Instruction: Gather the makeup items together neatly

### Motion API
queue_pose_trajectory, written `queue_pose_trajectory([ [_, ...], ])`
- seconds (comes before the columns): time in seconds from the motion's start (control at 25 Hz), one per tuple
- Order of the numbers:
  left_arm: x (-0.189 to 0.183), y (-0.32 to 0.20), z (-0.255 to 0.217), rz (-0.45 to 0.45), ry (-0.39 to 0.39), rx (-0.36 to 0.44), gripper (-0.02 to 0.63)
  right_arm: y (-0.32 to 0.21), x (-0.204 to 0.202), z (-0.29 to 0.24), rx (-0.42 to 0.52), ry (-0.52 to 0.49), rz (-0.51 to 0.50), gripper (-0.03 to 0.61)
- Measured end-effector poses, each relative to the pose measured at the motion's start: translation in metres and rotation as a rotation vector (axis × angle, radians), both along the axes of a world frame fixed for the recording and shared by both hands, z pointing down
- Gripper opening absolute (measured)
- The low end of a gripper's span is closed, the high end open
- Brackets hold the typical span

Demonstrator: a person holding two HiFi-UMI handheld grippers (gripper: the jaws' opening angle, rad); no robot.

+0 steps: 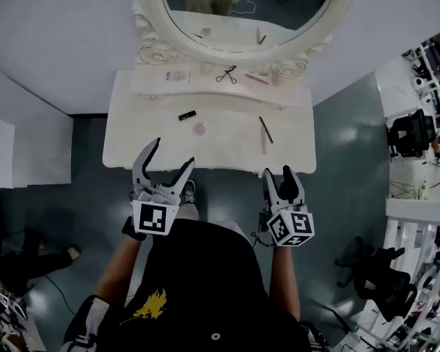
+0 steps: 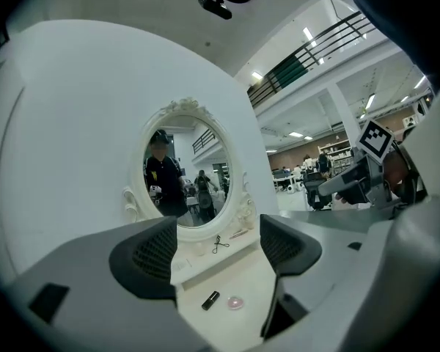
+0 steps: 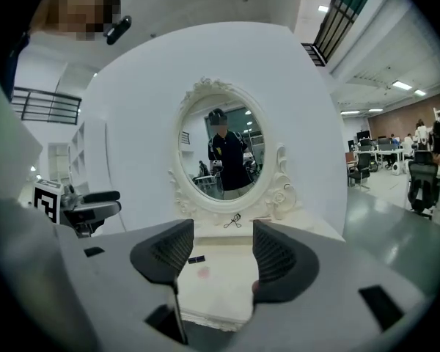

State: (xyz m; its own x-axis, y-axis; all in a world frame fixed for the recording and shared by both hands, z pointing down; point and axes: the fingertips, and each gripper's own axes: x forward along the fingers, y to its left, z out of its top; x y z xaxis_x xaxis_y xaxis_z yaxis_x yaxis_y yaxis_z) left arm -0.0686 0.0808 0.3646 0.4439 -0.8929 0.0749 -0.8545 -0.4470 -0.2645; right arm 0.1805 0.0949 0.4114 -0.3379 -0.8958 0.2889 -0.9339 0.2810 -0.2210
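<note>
A white vanity table [image 1: 139, 149] bears a black lipstick tube [image 1: 187, 115], a pink round compact [image 1: 199, 129] and a black pencil [image 1: 266, 129]. On its raised back shelf lie an eyelash curler [image 1: 226, 74] and a pink stick [image 1: 257, 78]. Both grippers hover short of the table's front edge. My left gripper [image 1: 174, 152] is open and empty; beyond it I see the lipstick tube [image 2: 210, 300] and compact [image 2: 235, 303]. My right gripper [image 1: 277, 171] is open less wide, also empty. The lipstick tube [image 3: 196, 259] and the curler [image 3: 232, 221] lie far past its jaws.
An ornate oval mirror [image 1: 249, 20] stands at the back of the table against a white wall. Grey floor surrounds the table. A white panel [image 1: 7, 152] stands at the left, and white shelving [image 1: 418, 218] with a black chair [image 1: 381, 277] at the right.
</note>
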Motion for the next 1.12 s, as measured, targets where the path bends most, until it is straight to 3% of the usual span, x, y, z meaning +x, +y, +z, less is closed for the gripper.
queue_pose_trajectory([
  [0.2,-0.015,-0.032,0.020,0.043,0.022,-0.028,0.357,-0.026,-0.008,0.016,-0.032,0.083,0.058,0.251],
  [0.48,-0.021,-0.061,0.030,0.078,0.018,-0.029,0.341,-0.047,0.013,0.070,-0.139,0.132,0.129,0.224],
  [0.92,-0.016,-0.100,0.047,0.024,0.040,-0.033,0.308,-0.092,0.048,0.168,-0.281,0.162,0.153,0.186],
  [1.12,-0.016,-0.119,0.059,-0.022,0.087,-0.098,0.304,-0.124,0.061,0.207,-0.356,0.223,0.137,0.164],
])
